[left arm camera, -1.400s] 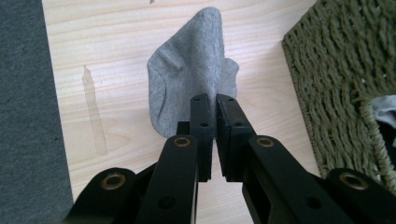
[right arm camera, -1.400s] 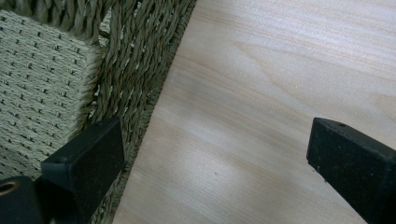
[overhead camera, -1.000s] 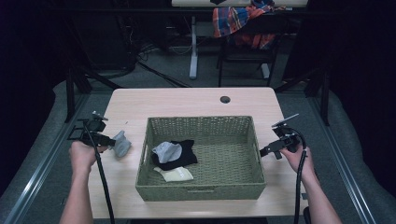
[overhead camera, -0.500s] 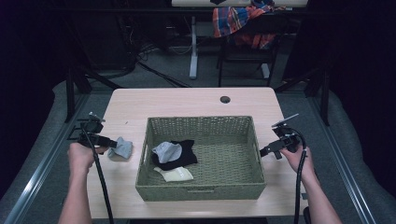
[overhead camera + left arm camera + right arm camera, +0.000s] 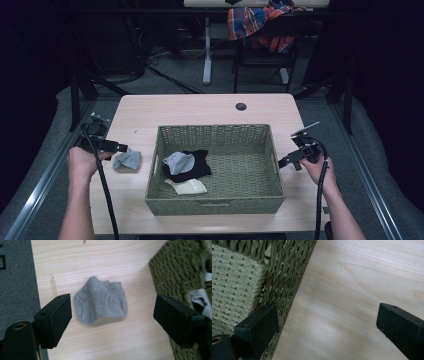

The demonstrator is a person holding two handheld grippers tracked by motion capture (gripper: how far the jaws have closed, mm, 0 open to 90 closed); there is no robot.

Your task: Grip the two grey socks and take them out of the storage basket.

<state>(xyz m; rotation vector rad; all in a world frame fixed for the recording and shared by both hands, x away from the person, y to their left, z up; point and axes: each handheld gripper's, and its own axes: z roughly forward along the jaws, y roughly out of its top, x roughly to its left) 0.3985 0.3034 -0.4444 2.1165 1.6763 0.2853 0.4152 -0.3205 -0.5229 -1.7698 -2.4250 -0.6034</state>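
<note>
Two grippers are in your hands, both with jaws spread wide and gripping nothing. Your left gripper (image 5: 116, 148) hangs just over a crumpled grey sock (image 5: 100, 300) on the table (image 5: 200, 107), left of the woven basket (image 5: 215, 206); the sock sits between the jaws, touching neither. Your right gripper (image 5: 287, 161) hovers over bare wood beside the basket's right wall. No readable writing.

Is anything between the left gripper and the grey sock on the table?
Nothing visible. The left gripper is open, and the grey sock lies on bare table in the gap ahead of its jaws, touching neither. The basket stands off to the side.
</note>
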